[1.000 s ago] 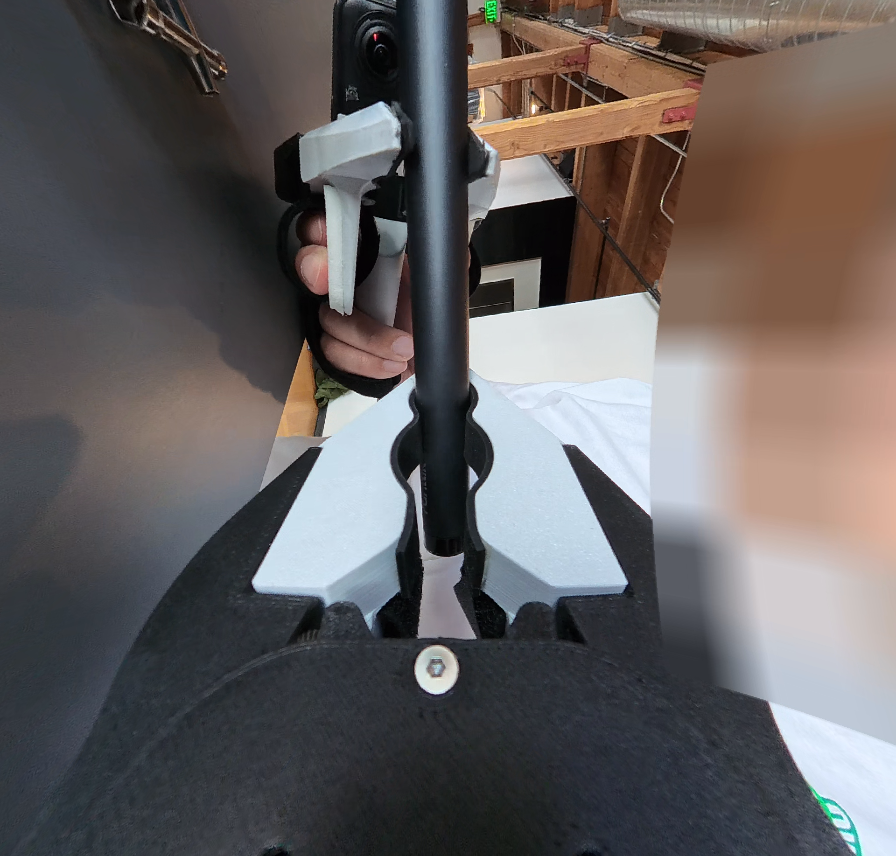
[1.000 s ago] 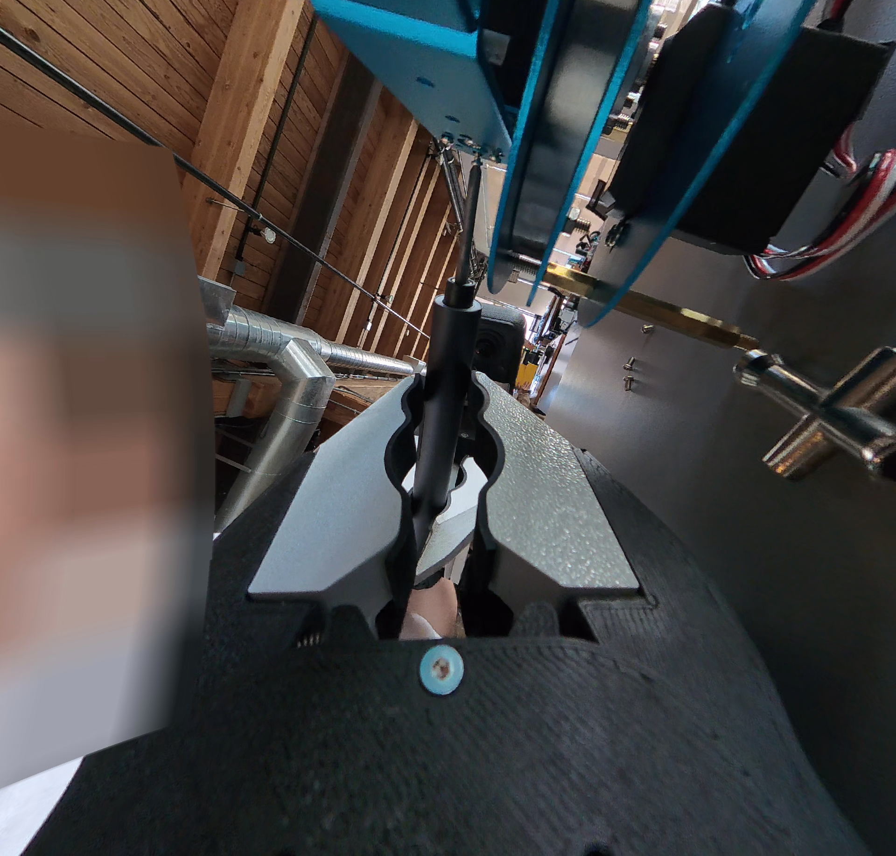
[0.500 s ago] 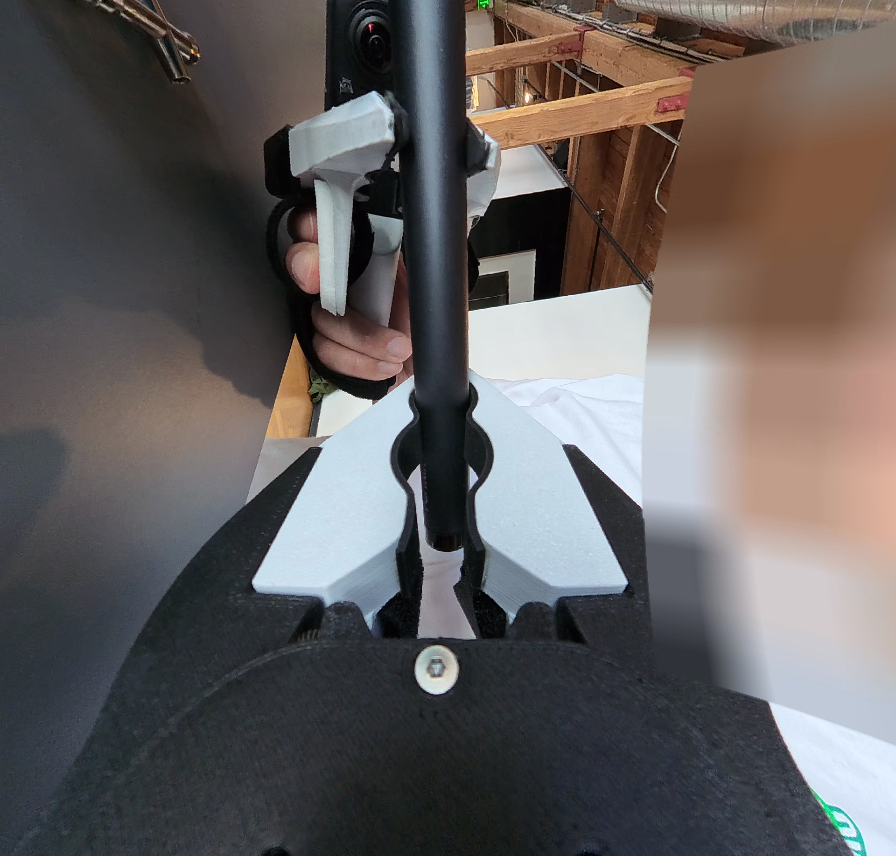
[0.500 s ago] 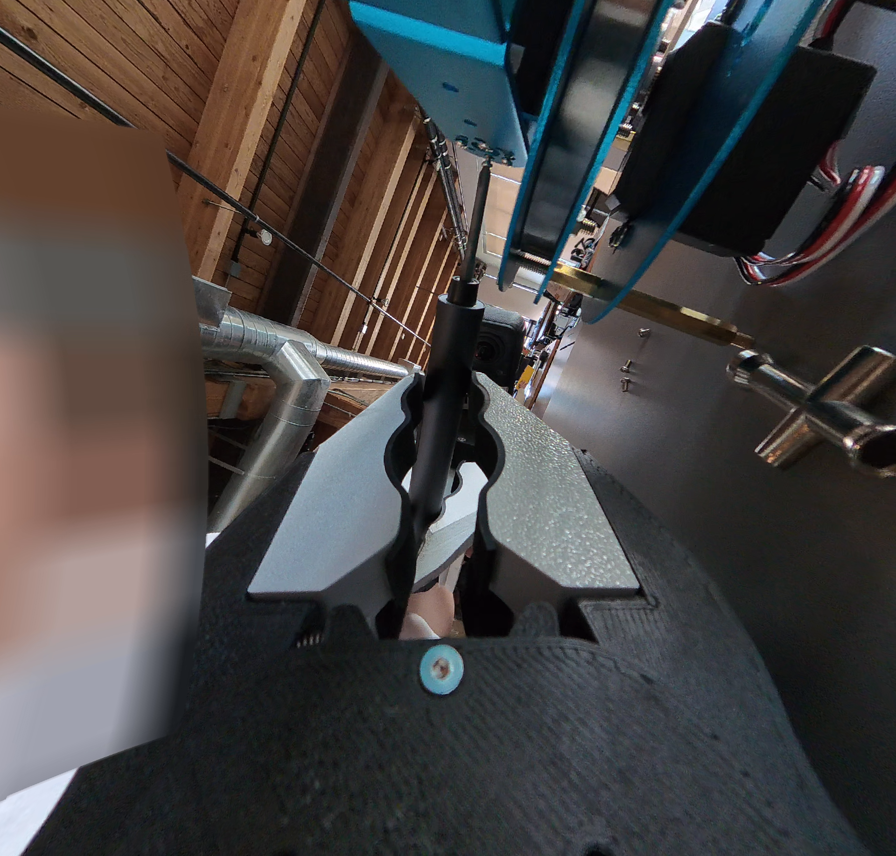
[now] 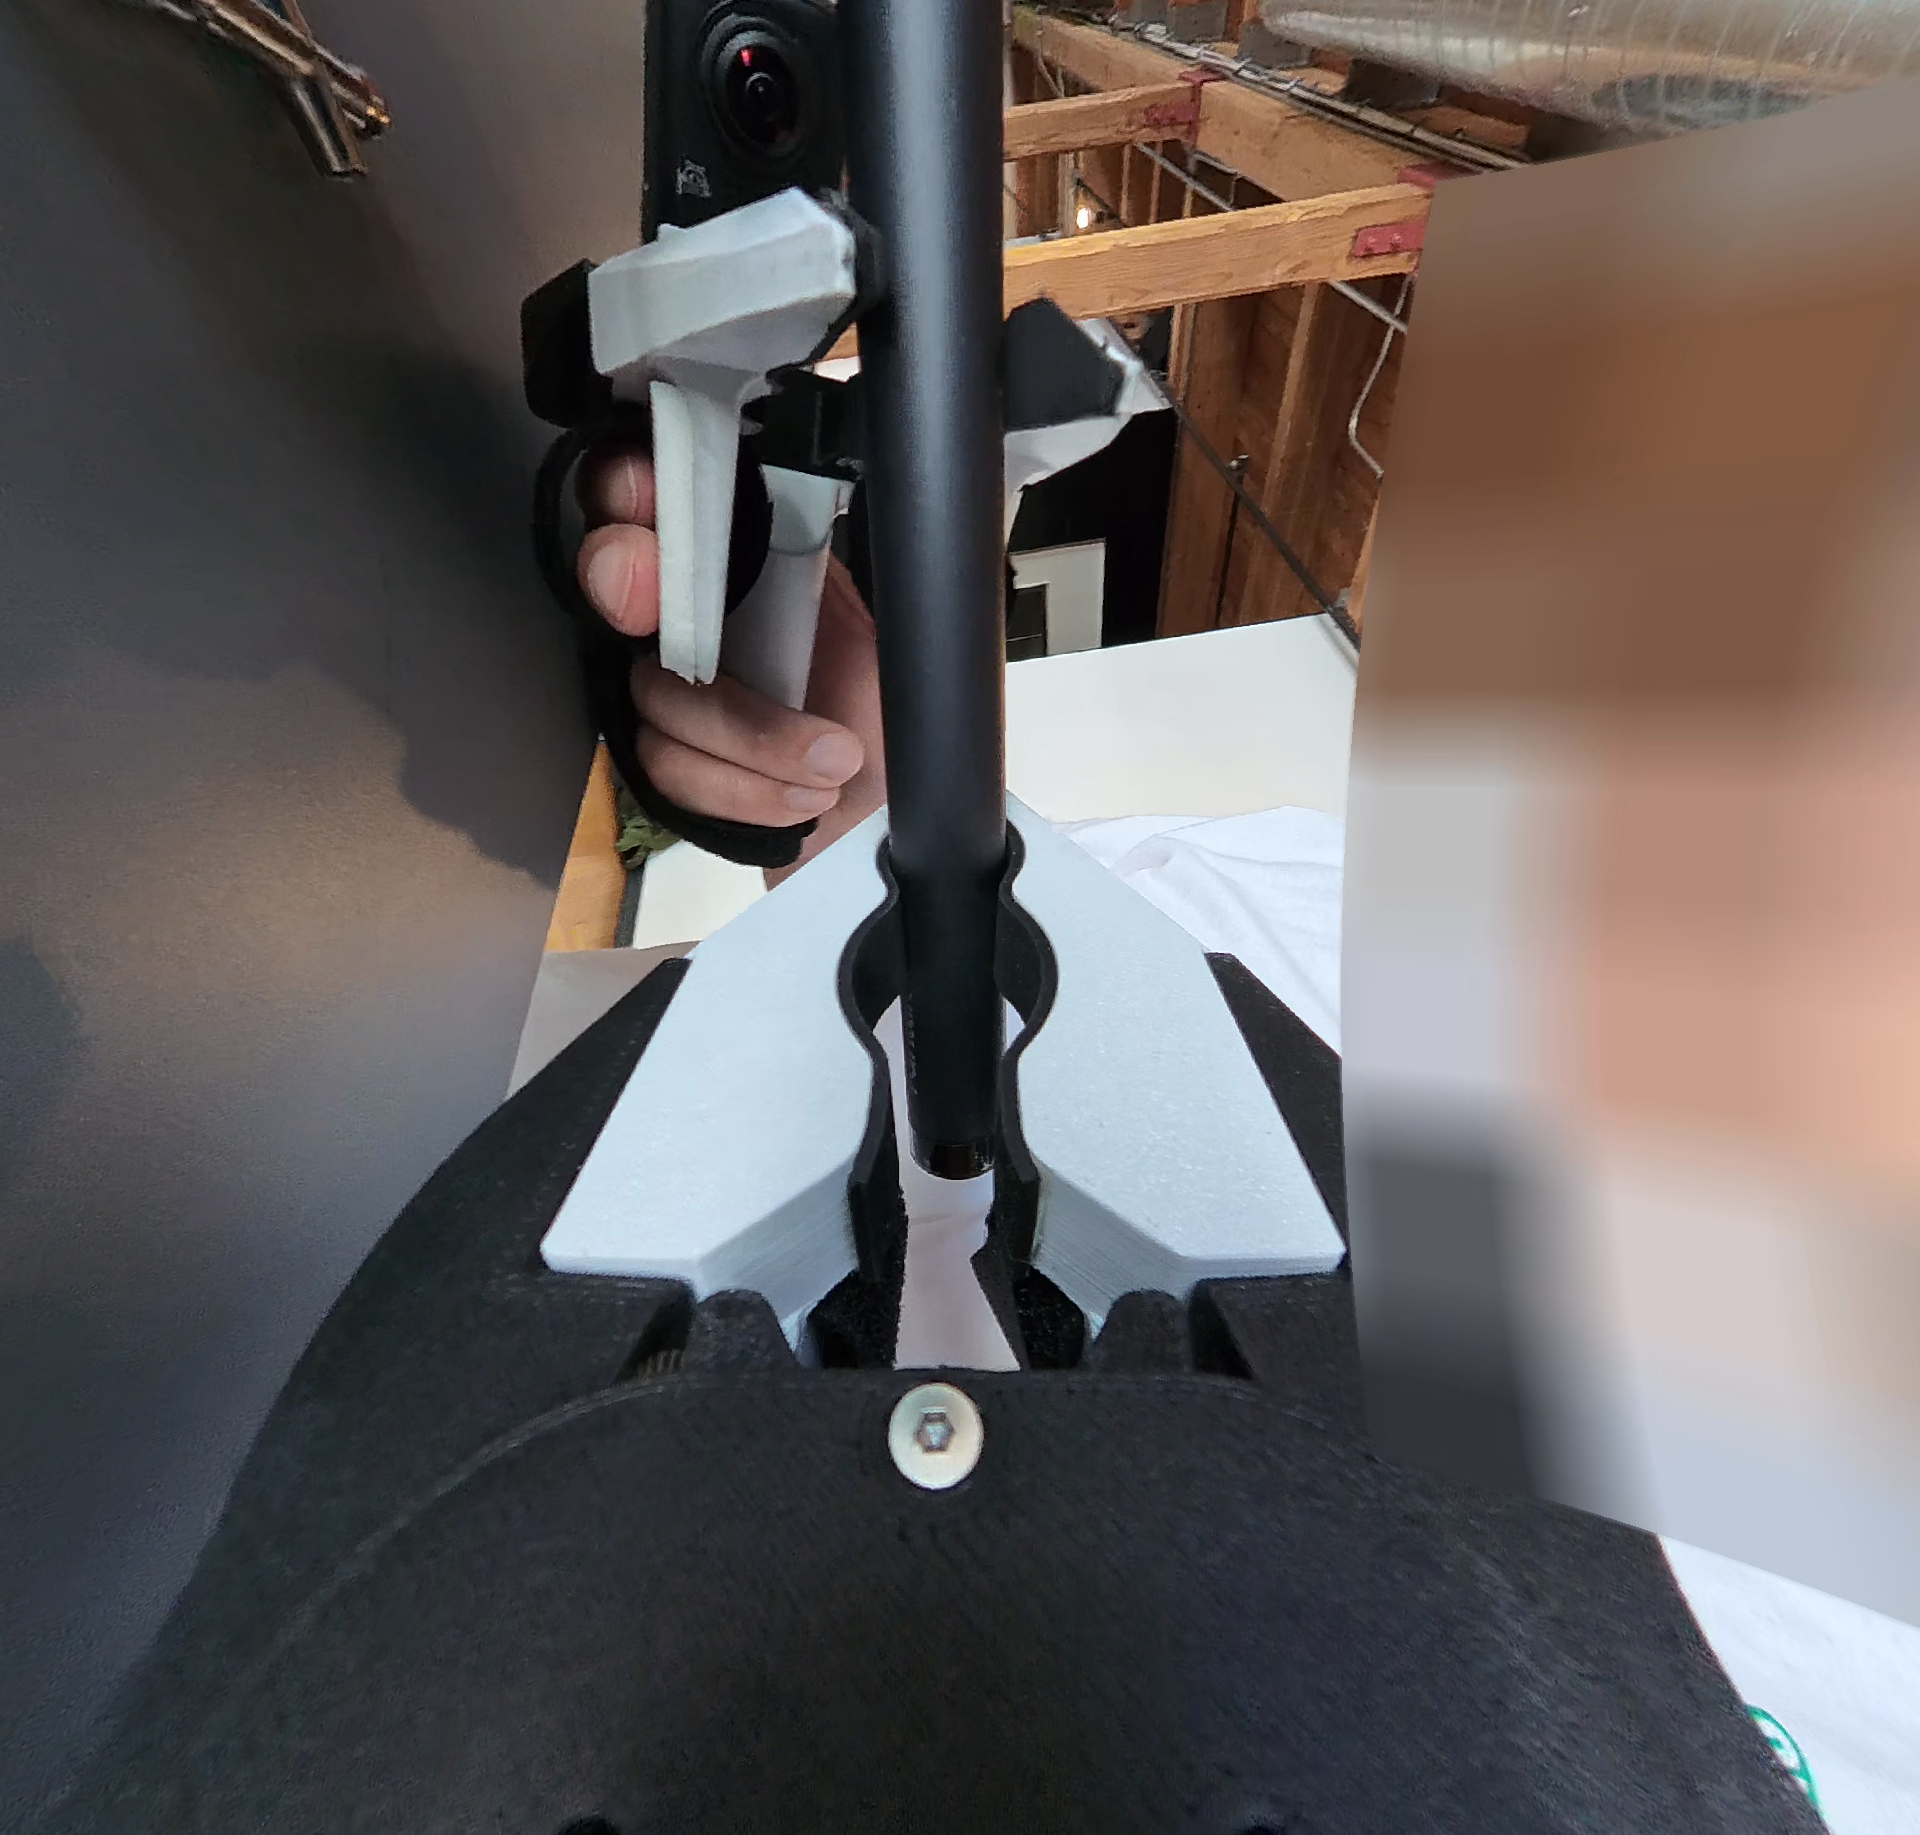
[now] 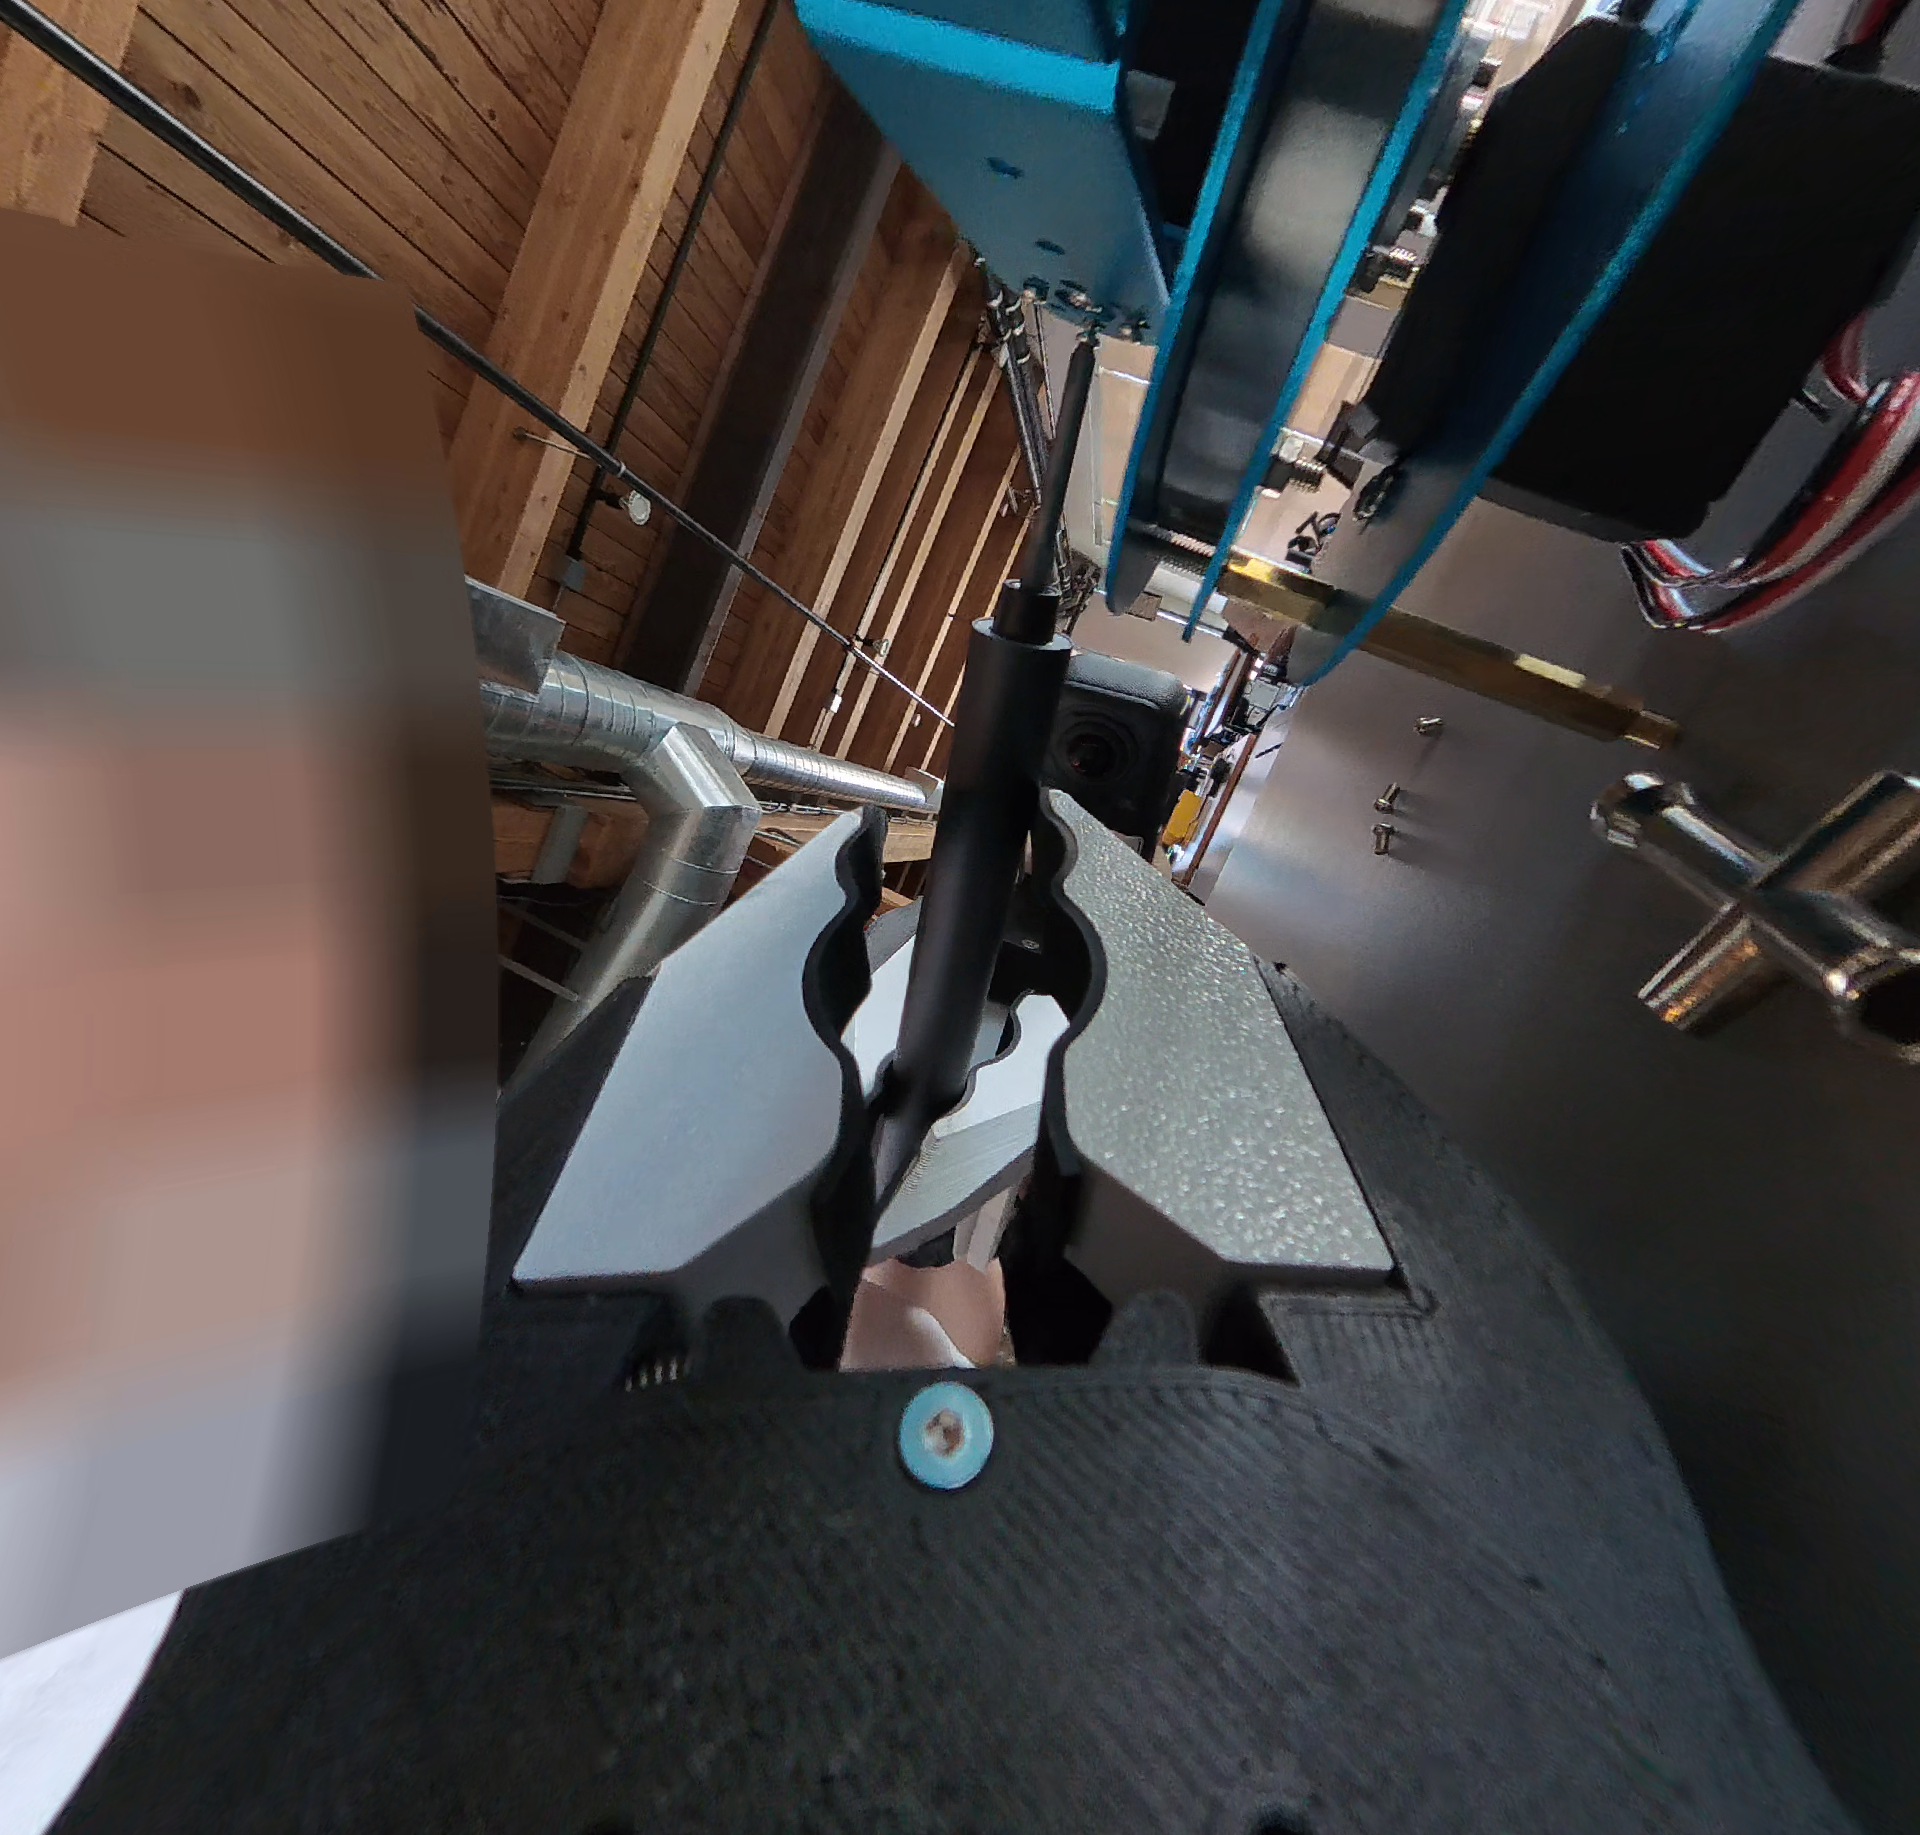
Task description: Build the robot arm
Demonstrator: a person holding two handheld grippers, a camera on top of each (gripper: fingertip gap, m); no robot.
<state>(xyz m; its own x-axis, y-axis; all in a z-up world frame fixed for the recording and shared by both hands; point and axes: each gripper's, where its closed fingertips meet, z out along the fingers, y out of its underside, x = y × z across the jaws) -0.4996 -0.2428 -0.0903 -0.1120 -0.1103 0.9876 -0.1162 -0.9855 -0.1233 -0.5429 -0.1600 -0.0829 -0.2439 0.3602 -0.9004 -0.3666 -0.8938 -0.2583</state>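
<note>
A black screwdriver (image 5: 935, 538) stands upright, its thin shaft (image 6: 1060, 455) reaching up to the underside of a blue metal bracket (image 6: 987, 50). My left gripper (image 5: 945, 840) is shut on the bottom end of its handle. In the right wrist view the handle (image 6: 997, 798) passes between my right gripper's (image 6: 956, 829) jaws, which stand slightly apart with a narrow gap on each side. The right gripper's fingers (image 5: 717, 289) show higher up the handle in the left wrist view, with a hand on its grip. The left gripper's pale fingers (image 6: 966, 1162) show below.
A grey panel (image 6: 1558, 1162) stands close by, carrying a metal cross-shaped key (image 6: 1787, 933), also in the left wrist view (image 5: 260, 92). A brass standoff (image 6: 1455, 642) and a black box with red and white wires (image 6: 1714, 279) sit by the bracket. A white cloth (image 5: 1195, 881) lies below. Spacing between my two grippers at the tips: around 9 centimeters.
The right gripper's jaws have widened a little around the handle. Both views have shifted slightly, and the screwdriver shaft now sits nearer the blue bracket's underside.
</note>
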